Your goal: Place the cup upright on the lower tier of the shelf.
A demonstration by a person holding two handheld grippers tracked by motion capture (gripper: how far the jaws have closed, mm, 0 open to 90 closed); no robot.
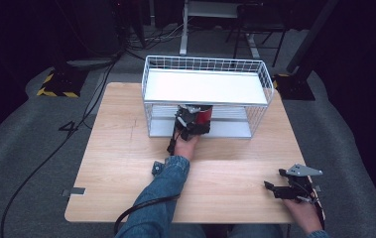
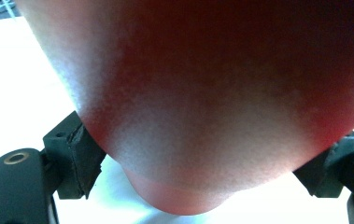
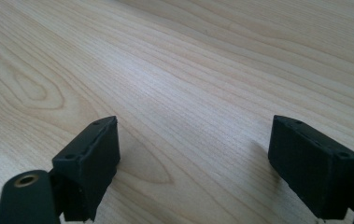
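— Under the white shelf of the wire rack (image 1: 262,82), what's the left gripper (image 1: 191,124) got?
— A red cup (image 2: 212,107), clamped between both jaws at the rack's lower level, its base just above the white floor.
— And the right gripper (image 1: 280,189)?
— Jaws apart with nothing between them, low over the wooden table (image 3: 188,70) near its front right corner.

Wide bare wooden table (image 1: 126,163) left of and in front of the wire rack (image 1: 208,96); open passage there. Lower tier of rack blocked at its front middle by left gripper (image 1: 191,124) clamped on a red object (image 1: 204,115). Right gripper (image 1: 289,188) near table's right front corner, jaws apart over bare wood.
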